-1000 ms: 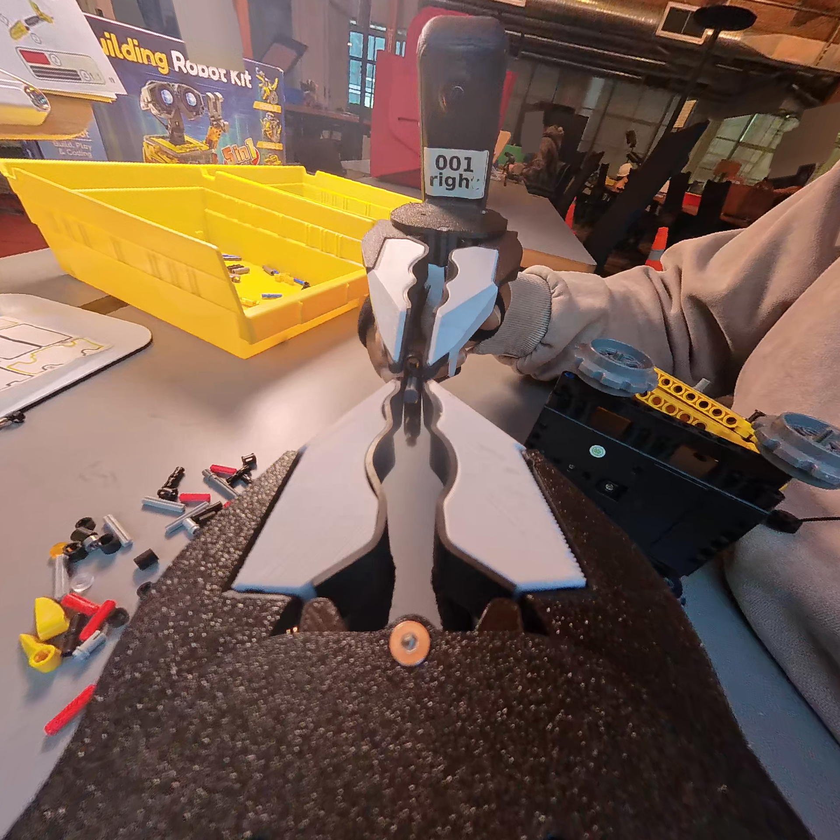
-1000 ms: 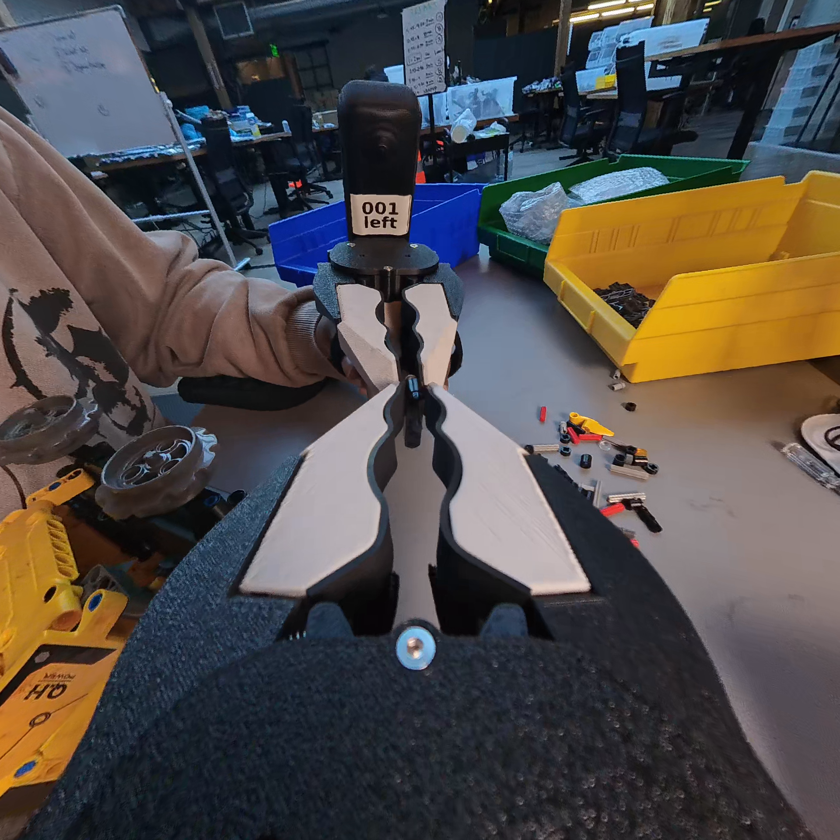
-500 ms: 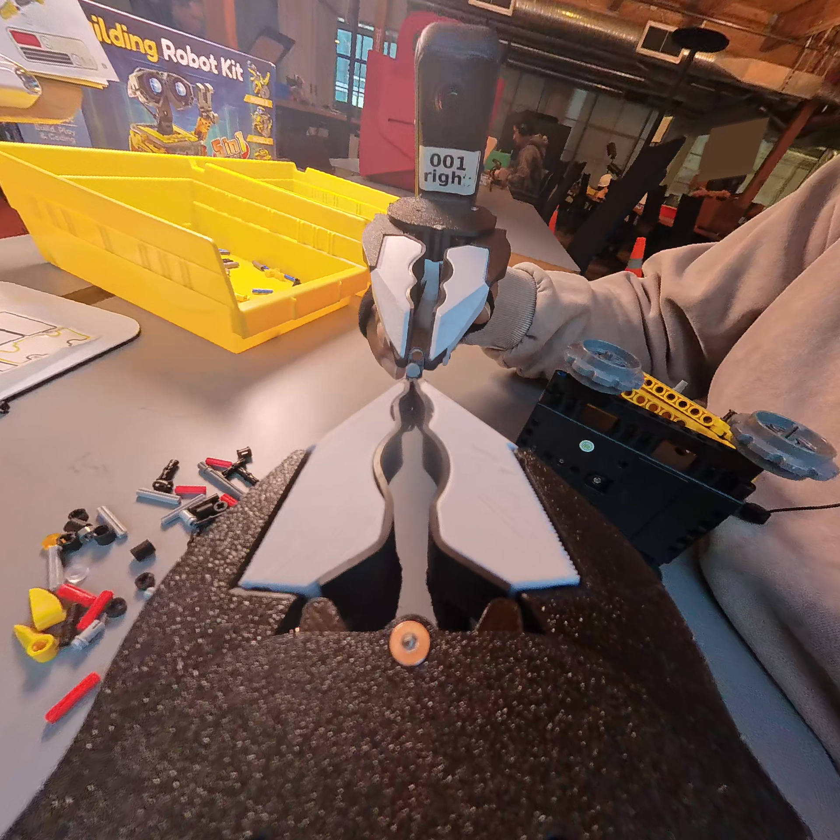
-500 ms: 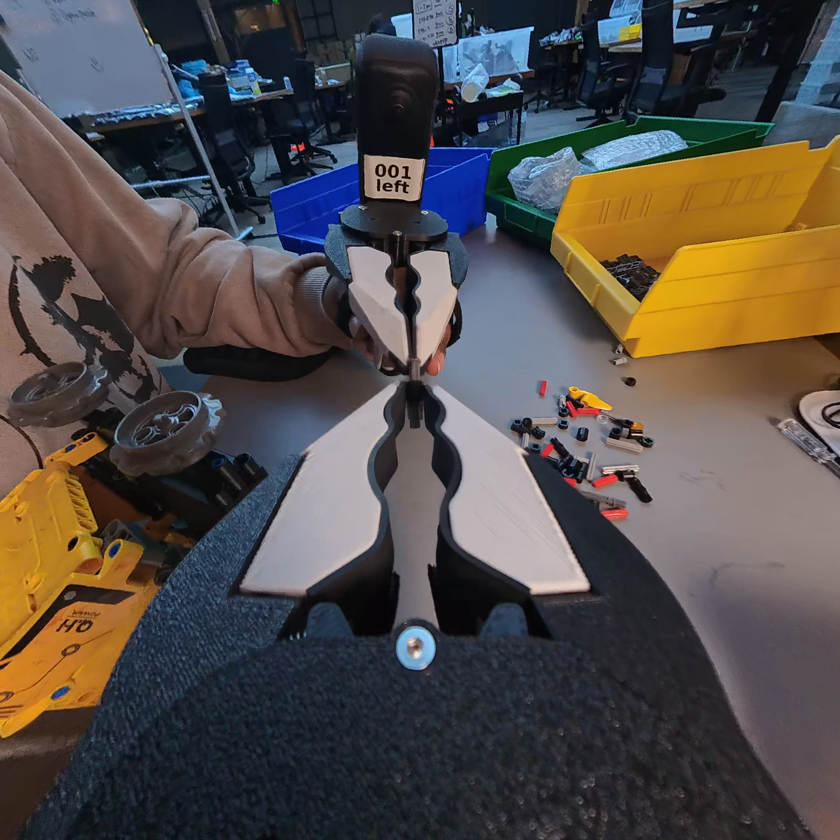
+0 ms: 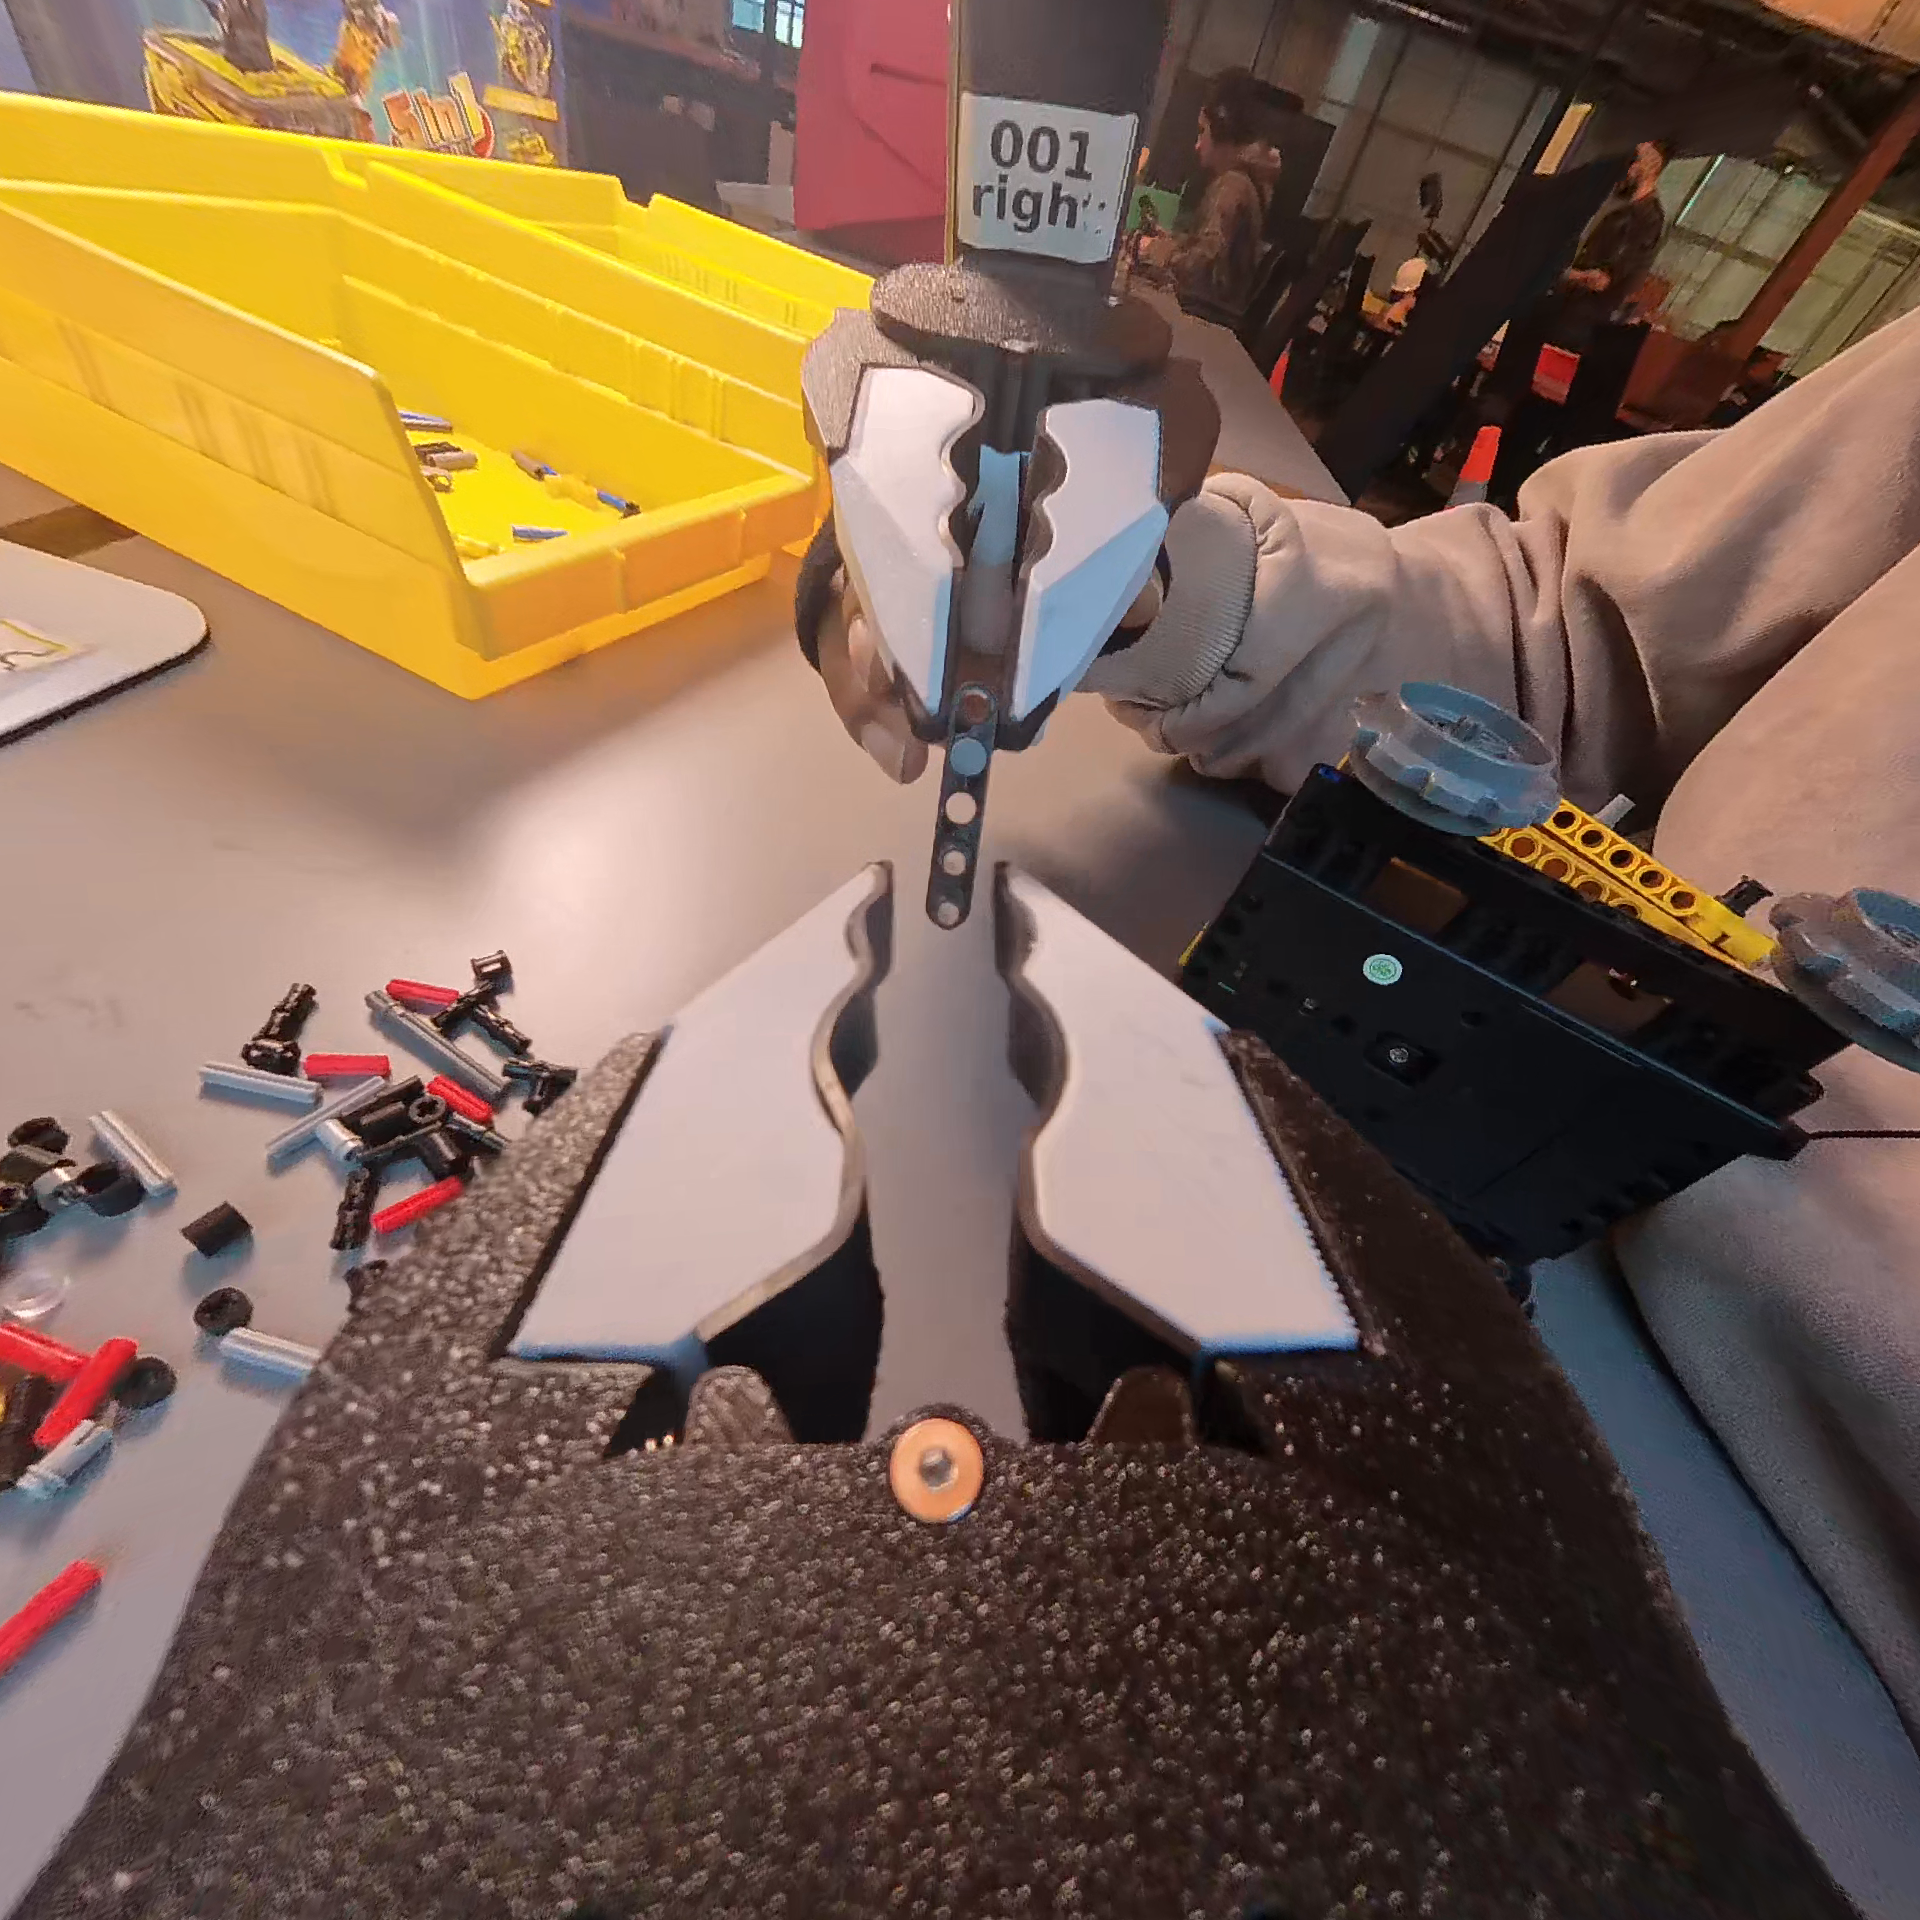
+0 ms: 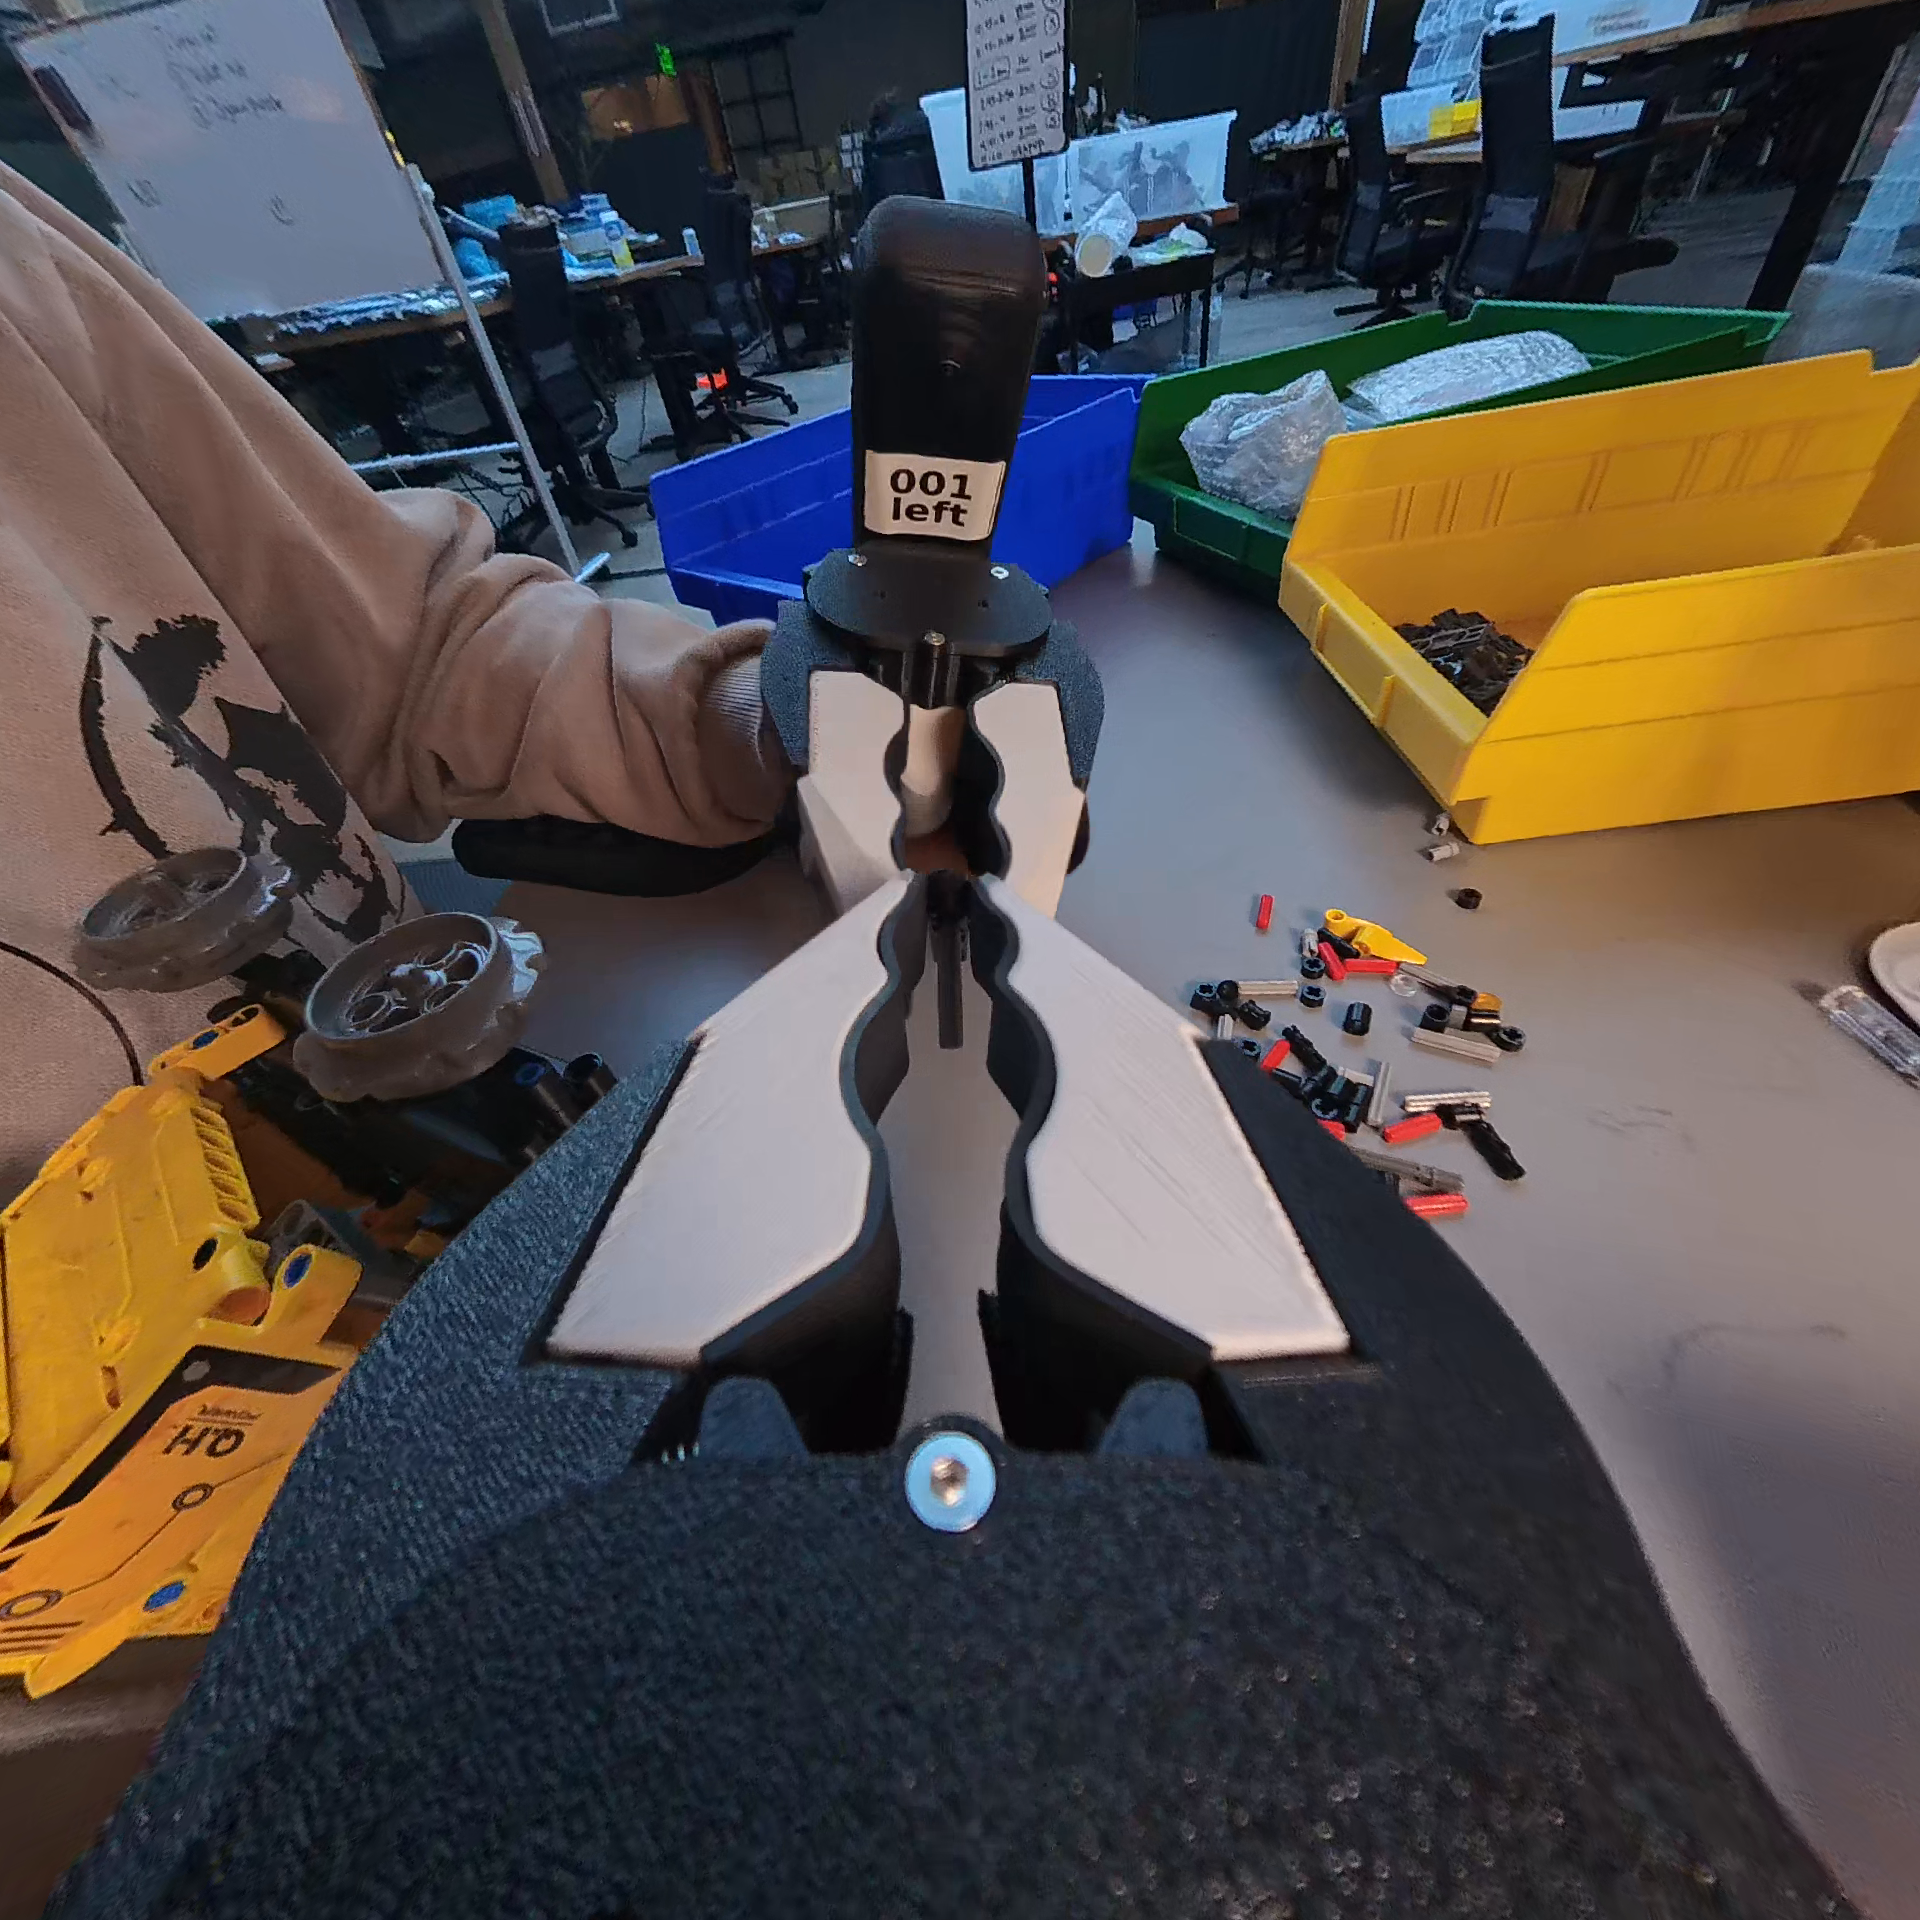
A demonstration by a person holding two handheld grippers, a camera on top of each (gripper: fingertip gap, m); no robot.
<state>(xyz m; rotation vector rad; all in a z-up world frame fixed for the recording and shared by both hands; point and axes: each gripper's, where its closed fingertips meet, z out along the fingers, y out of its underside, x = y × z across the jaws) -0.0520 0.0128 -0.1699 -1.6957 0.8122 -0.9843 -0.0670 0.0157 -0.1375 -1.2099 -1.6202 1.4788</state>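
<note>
A thin black beam with holes (image 5: 958, 821) hangs in the air between my two grippers, above the grey table (image 5: 582, 831). My right gripper (image 6: 948, 896) is shut on the beam (image 6: 948, 982); in the left wrist view it faces me (image 5: 971, 712), with the beam sticking out of its tips. My left gripper (image 5: 943, 881) is slightly open and empty, its tips on either side of the beam's free end without gripping it. In the right wrist view the left gripper (image 6: 940, 857) sits just beyond my fingertips. A hand in a beige sleeve (image 5: 1455, 613) holds each tool.
Loose red, black and grey pins (image 5: 395, 1101) lie on the table to my left; they also show in the right wrist view (image 6: 1371, 1049). A black and yellow wheeled model (image 5: 1507, 997) sits by the person. Yellow bins (image 5: 343, 447), (image 6: 1621, 644), a blue bin (image 6: 769, 509) and a green bin (image 6: 1226, 488) stand behind. Only a small space, under 4 cm, lies between the two pairs of fingers.
Both grippers were shut tip to tip on the beam. My left gripper has now opened and let go, and the grippers have drawn apart, showing the beam held by the right one.
</note>
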